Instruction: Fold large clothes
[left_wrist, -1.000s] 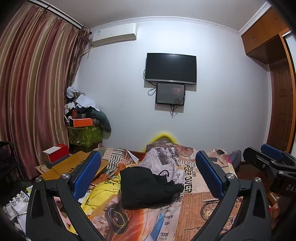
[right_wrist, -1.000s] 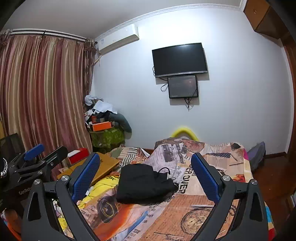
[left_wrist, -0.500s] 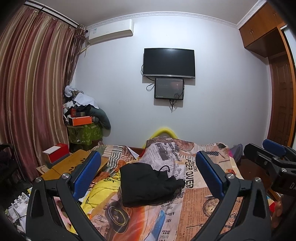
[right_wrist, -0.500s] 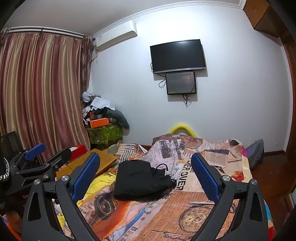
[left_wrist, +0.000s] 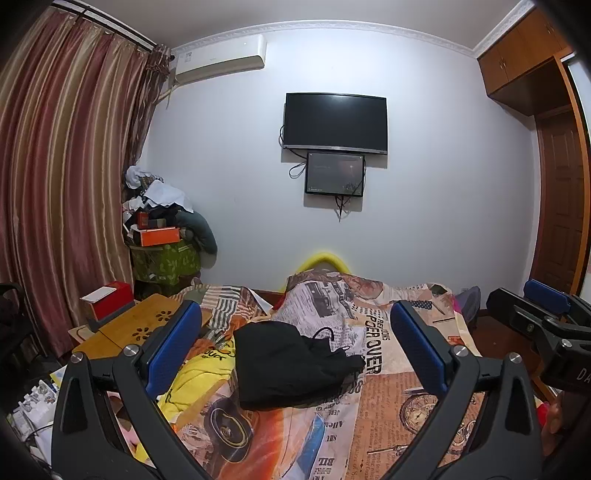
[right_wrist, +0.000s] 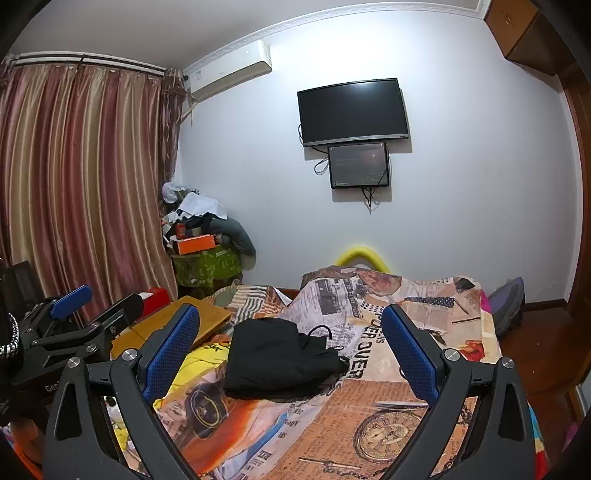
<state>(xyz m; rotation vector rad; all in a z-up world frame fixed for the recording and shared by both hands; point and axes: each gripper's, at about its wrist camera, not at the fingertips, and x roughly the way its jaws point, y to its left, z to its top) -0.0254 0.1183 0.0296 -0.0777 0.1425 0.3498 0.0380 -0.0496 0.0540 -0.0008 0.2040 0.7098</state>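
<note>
A black garment (left_wrist: 291, 363) lies bunched on the bed's patterned cover (left_wrist: 391, 413), with thin cords at its far right. It also shows in the right wrist view (right_wrist: 277, 360). My left gripper (left_wrist: 295, 345) is open and empty, held in the air well short of the garment. My right gripper (right_wrist: 290, 341) is open and empty, also short of it. The right gripper shows at the right edge of the left wrist view (left_wrist: 535, 314); the left gripper shows at the left of the right wrist view (right_wrist: 74, 317).
A yellow cloth (left_wrist: 199, 376) lies left of the black garment. A wooden lap table (left_wrist: 136, 325) with a red box (left_wrist: 109, 301) stands at the bed's left. A cluttered pile (left_wrist: 162, 229) fills the corner by the curtain (left_wrist: 59, 184). A door (left_wrist: 561, 199) is at right.
Both grippers have tilted down and drawn slightly nearer the bed, so the garment sits a little higher between the fingers. The garment has not moved. Both grippers stay open.
</note>
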